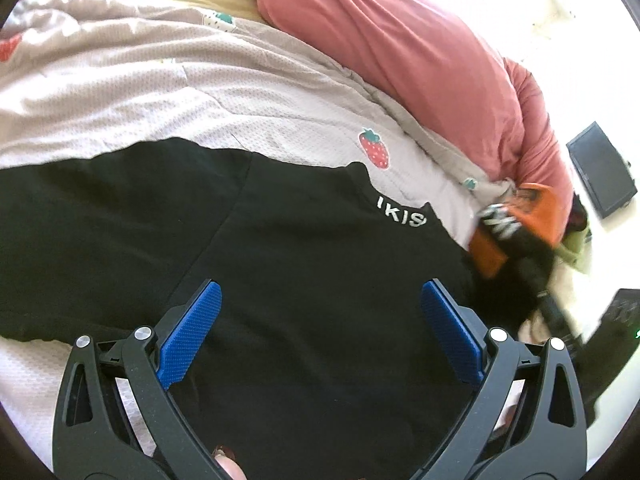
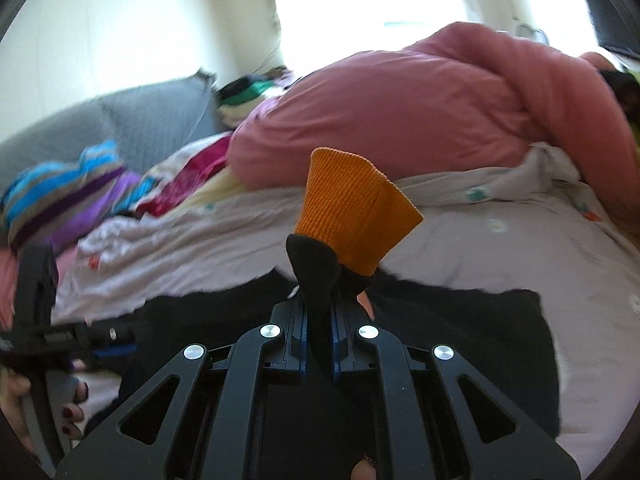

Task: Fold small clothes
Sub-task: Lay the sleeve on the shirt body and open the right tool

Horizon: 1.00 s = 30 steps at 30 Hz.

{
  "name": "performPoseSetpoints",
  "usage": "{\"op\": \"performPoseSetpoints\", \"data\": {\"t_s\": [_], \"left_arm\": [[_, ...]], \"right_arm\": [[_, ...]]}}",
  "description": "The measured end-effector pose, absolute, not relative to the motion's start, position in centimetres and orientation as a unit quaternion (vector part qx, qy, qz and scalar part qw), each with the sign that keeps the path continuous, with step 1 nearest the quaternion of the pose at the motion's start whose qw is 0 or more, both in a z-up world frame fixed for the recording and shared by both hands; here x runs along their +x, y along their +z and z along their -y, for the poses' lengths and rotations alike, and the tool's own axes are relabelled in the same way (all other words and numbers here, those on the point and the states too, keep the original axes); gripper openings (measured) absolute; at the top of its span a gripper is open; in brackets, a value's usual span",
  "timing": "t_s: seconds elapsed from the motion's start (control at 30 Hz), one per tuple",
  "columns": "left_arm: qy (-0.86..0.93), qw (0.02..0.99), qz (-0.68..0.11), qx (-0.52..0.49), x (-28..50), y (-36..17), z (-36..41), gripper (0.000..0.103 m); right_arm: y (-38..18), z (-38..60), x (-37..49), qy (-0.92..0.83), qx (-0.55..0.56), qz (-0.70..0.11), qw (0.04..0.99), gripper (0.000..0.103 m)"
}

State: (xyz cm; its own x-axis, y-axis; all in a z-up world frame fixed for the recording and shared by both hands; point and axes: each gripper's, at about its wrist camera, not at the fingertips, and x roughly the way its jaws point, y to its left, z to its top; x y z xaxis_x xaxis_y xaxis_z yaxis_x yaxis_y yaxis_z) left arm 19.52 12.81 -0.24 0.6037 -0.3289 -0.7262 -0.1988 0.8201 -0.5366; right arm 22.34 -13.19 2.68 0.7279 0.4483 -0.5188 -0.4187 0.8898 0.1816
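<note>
A black T-shirt (image 1: 280, 288) lies spread flat on a bed, over a pale quilt (image 1: 160, 92) printed with small strawberries. White letters are stitched near the shirt's neckline. The left gripper (image 1: 320, 304) hangs above the middle of the shirt with its two blue-padded fingers (image 1: 192, 332) spread wide apart and nothing between them.

From the right wrist camera, the right gripper (image 2: 320, 320) is clamped tight on a small black and orange garment (image 2: 348, 208) (ribbed knit, with an orange cuff fanning out above the black part). The cloth sticks up out of the closed fingers, lifted clear of the bed and above the far edge of the black shirt. In the left wrist view this same gripper and its orange cloth (image 1: 516, 228) appear blurred at the shirt's right side.

Behind the shirt a big pink duvet (image 2: 400, 112) is bunched up along the bed. A pile of bright clothes (image 2: 72, 192), striped blue and purple, sits at the far left by a grey headboard (image 2: 120, 116). A hand (image 2: 24, 412) with dark red nails grips the left tool's handle.
</note>
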Motion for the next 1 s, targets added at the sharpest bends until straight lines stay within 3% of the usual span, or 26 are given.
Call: {"op": "performPoseSetpoints", "data": {"t_s": [0.2, 0.23, 0.33, 0.37, 0.57, 0.8, 0.87, 1.0], "left_arm": [[-0.075, 0.821, -0.444, -0.352, 19.7, -1.6, -13.4, 0.094], [-0.078, 0.818, -0.446, -0.355, 19.7, -1.8, -13.4, 0.094], [-0.094, 0.803, -0.456, -0.371, 19.8, -2.8, -13.0, 0.094], [-0.103, 0.795, -0.460, -0.381, 19.9, -3.2, -12.8, 0.094], [-0.118, 0.781, -0.470, -0.395, 19.8, -4.1, -12.4, 0.093], [-0.115, 0.786, -0.474, -0.379, 19.6, -4.2, -11.4, 0.092], [-0.118, 0.791, -0.476, -0.367, 19.5, -4.1, -10.9, 0.081], [-0.113, 0.800, -0.479, -0.344, 19.4, -3.9, -10.0, 0.076]], "right_arm": [[-0.5, 8.5, 21.4, 0.276, -0.032, -0.318, 0.906, 0.010], [-1.0, 8.1, 21.0, 0.285, -0.038, -0.323, 0.902, 0.014], [-1.5, 7.6, 19.8, 0.321, -0.046, -0.331, 0.886, 0.042], [-1.6, 7.6, 19.2, 0.329, -0.053, -0.331, 0.883, 0.045], [-0.9, 9.5, 16.8, 0.347, -0.068, -0.333, 0.874, 0.051], [-0.1, 15.2, 17.0, 0.291, -0.007, -0.346, 0.892, 0.054], [0.0, 17.0, 17.2, 0.274, 0.014, -0.348, 0.896, 0.055], [0.1, 19.6, 17.6, 0.252, 0.046, -0.351, 0.901, 0.055]]}}
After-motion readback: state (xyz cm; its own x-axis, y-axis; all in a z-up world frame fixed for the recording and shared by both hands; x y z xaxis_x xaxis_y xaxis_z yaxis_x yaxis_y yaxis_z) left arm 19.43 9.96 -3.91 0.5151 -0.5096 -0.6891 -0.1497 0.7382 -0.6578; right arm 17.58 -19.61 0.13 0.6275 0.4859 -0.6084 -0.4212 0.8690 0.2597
